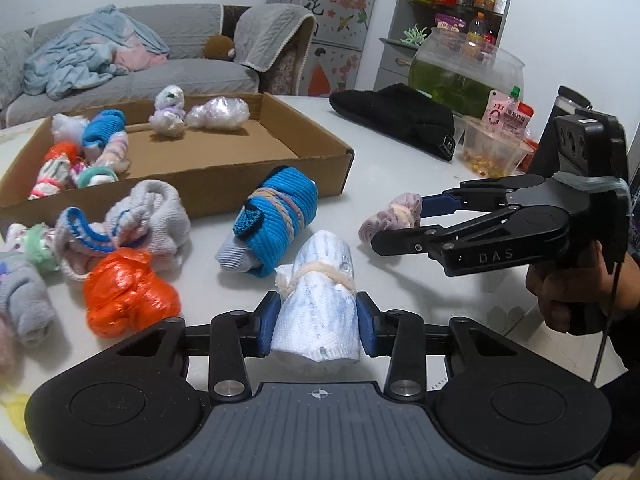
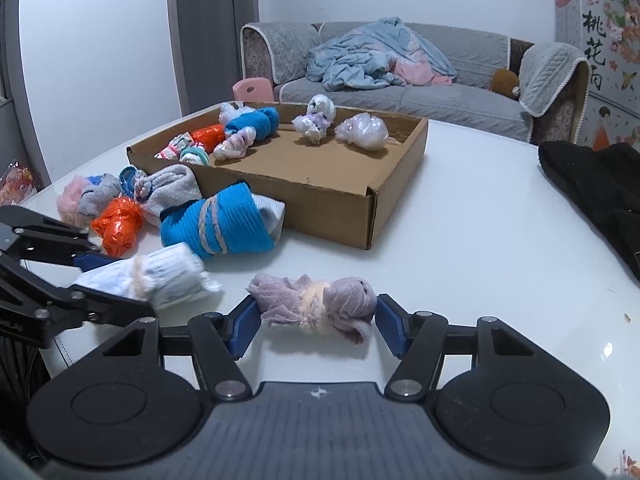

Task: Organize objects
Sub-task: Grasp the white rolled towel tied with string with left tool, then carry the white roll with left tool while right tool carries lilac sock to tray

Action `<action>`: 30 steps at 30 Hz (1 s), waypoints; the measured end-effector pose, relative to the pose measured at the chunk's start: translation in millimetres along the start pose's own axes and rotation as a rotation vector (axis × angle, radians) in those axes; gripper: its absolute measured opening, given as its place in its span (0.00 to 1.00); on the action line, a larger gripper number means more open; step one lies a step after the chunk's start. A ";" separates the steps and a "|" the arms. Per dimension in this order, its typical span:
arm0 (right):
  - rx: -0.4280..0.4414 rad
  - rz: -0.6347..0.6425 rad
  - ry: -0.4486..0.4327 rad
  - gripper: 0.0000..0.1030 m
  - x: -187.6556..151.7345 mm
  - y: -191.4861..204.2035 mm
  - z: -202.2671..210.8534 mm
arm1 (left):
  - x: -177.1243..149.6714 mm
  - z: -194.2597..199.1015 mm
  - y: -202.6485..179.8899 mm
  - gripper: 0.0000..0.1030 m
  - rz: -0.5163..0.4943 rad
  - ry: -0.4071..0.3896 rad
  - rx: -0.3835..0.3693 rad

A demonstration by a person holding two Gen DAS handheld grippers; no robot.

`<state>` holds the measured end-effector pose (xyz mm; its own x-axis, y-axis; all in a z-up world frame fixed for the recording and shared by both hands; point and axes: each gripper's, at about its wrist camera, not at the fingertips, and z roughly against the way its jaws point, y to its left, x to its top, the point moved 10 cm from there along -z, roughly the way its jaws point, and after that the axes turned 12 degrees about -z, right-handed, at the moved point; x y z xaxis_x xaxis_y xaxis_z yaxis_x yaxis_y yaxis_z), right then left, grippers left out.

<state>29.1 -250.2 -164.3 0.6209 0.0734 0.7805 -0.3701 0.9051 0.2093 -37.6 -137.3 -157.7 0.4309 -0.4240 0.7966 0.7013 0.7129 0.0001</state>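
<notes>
White surface (image 1: 400,184) in living room, sofa behind. Left claw (image 1: 318,318) clenched on pale blue-white sock roll (image 1: 316,300), pads squeezing both sides, roll down on surface. Right claw (image 2: 316,320) brackets purple sock bundle (image 2: 314,304) end to end, pads touching, likely gripped. Cardboard box (image 1: 240,184) just beyond, part-filled: probable destination for both.
</notes>
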 end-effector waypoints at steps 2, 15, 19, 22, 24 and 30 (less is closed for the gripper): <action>0.001 0.001 -0.007 0.57 3.2 0.0 3.0 | 2.8 9.0 0.7 0.45 -0.002 -0.011 0.003; -0.002 0.044 -0.101 0.57 52.7 -6.0 37.5 | 45.6 73.6 44.7 0.45 0.002 -0.103 0.115; -0.002 0.076 -0.126 0.57 71.9 -5.0 38.6 | 66.3 83.8 72.5 0.45 0.007 -0.119 0.174; 0.003 0.105 -0.148 0.57 91.4 -1.9 35.1 | 90.1 85.0 90.3 0.46 -0.025 -0.132 0.211; 0.036 0.134 -0.163 0.58 106.8 4.2 31.8 | 108.4 83.5 100.0 0.46 -0.055 -0.142 0.222; 0.109 0.244 -0.177 0.58 152.2 27.5 8.1 | 155.3 53.0 130.3 0.45 -0.092 -0.129 0.233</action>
<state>107.8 -217.6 -35.0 0.3785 0.2001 0.9037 -0.5709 0.8190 0.0578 90.6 -80.7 -1.9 0.2848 -0.4290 0.8572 0.5782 0.7902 0.2034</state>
